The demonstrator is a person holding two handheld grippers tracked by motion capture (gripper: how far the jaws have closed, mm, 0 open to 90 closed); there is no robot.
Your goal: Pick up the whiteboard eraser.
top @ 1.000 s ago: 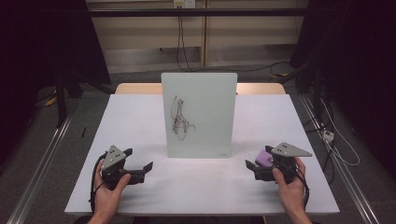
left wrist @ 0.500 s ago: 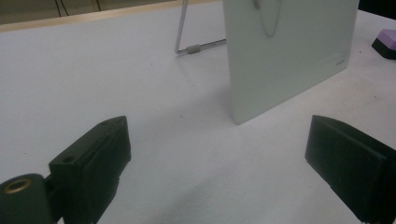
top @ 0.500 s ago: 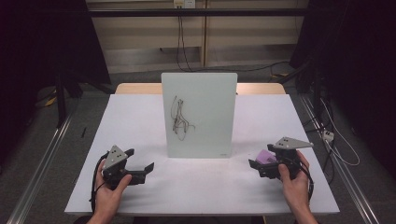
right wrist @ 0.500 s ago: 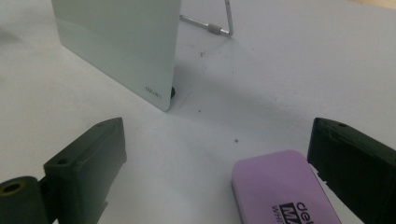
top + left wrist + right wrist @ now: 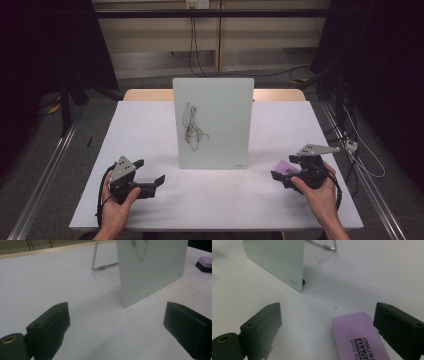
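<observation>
Right gripper [image 5: 327, 327] fingers wide, just begun closing around purple eraser [image 5: 359, 336], not yet gripping; left gripper [image 5: 117, 332] fingers wide, empty; whiteboard [image 5: 214, 122] scribbles await wiping.

Bright, even overhead light on the white table [image 5: 150, 130]; dark surroundings, soft shadows, slight blur.

Right tool [image 5: 280, 176] has shifted: a second ago it sat low over the purple eraser [image 5: 288, 167], covering most of it; now it's drawn back toward the worktop's right edge and slightly lifted, so more of the eraser's top shows. Jaws have just been closing a little, still wide; in the right gripper view the eraser [image 5: 359, 337] lies between them near the right jaw, pads not pressing it.
</observation>
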